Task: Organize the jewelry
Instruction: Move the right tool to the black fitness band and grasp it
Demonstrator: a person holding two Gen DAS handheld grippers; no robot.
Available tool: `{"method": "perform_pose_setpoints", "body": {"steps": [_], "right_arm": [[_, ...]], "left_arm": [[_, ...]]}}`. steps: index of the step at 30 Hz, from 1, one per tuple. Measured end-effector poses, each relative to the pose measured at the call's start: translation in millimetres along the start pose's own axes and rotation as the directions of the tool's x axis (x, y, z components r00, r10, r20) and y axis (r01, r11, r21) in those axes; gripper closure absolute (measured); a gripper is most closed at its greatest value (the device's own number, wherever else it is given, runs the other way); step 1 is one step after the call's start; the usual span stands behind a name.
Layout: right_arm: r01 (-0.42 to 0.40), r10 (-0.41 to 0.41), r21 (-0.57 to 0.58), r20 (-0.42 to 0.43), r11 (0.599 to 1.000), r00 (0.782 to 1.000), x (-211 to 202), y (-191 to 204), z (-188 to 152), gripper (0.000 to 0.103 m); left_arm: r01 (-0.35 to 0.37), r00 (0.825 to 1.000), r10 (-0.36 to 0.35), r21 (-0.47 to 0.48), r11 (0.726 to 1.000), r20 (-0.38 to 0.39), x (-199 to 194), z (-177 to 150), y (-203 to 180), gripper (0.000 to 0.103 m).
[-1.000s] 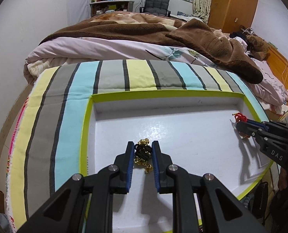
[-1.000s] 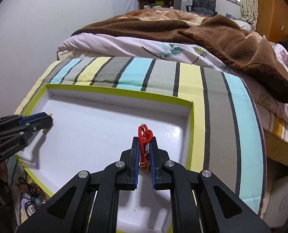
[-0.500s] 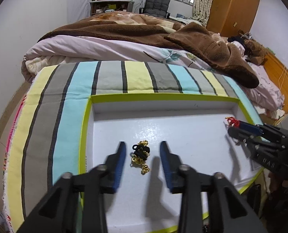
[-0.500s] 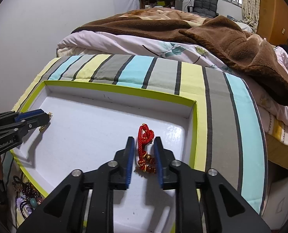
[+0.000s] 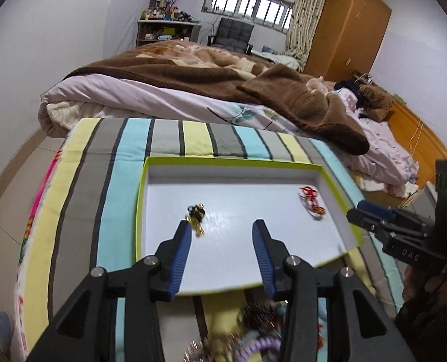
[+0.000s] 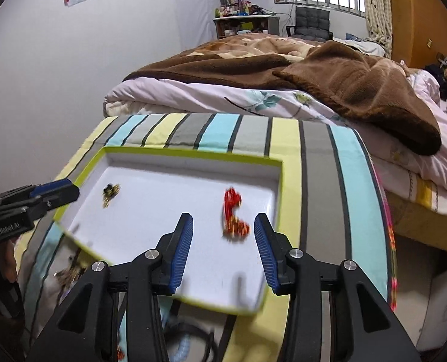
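I see the gold-black jewelry piece (image 5: 197,214) lying in the white tray (image 5: 232,171), just ahead of my left hand-held gripper (image 5: 220,232), whose fingers are spread wide. The red cord bracelet (image 6: 234,212) lies just ahead of my right hand-held gripper (image 6: 223,230), also spread, holding nothing.

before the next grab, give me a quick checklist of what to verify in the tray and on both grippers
1. Left gripper open, nothing held: ok.
2. Right gripper open, nothing held: ok.
3. Gold and black piece lying on the tray floor, clear of the blue pads: ok.
4. Red cord piece lying in the tray, apart from the gold one: ok.
5. Loose pile of jewelry below the tray's near edge sharp enough to pick a target: not ok, blurred.
6. Tray sitting flat on the striped cloth: cannot tell.
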State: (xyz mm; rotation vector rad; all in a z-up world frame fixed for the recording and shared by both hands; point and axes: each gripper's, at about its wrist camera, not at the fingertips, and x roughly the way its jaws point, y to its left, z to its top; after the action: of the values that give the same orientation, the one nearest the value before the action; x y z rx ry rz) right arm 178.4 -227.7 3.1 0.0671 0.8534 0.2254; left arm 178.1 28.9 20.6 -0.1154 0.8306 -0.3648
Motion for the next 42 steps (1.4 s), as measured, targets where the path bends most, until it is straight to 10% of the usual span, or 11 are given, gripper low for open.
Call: {"method": "perform_pose_setpoints", "body": {"steps": [27, 42], "right_arm": [[-0.023, 0.029, 0.059, -0.095, 0.998, 0.995, -22, 6, -90, 0.060], [-0.028, 0.034, 0.074, -0.082, 0.997, 0.996, -22, 1, -92, 0.094]], "left_arm": [[0.014, 1.000, -0.013, -0.094, 0.995, 0.014, -66, -96, 15, 0.059], [0.069, 0.997, -0.068, 0.012, 0.998, -0.037, -60, -104, -46, 0.059]]}}
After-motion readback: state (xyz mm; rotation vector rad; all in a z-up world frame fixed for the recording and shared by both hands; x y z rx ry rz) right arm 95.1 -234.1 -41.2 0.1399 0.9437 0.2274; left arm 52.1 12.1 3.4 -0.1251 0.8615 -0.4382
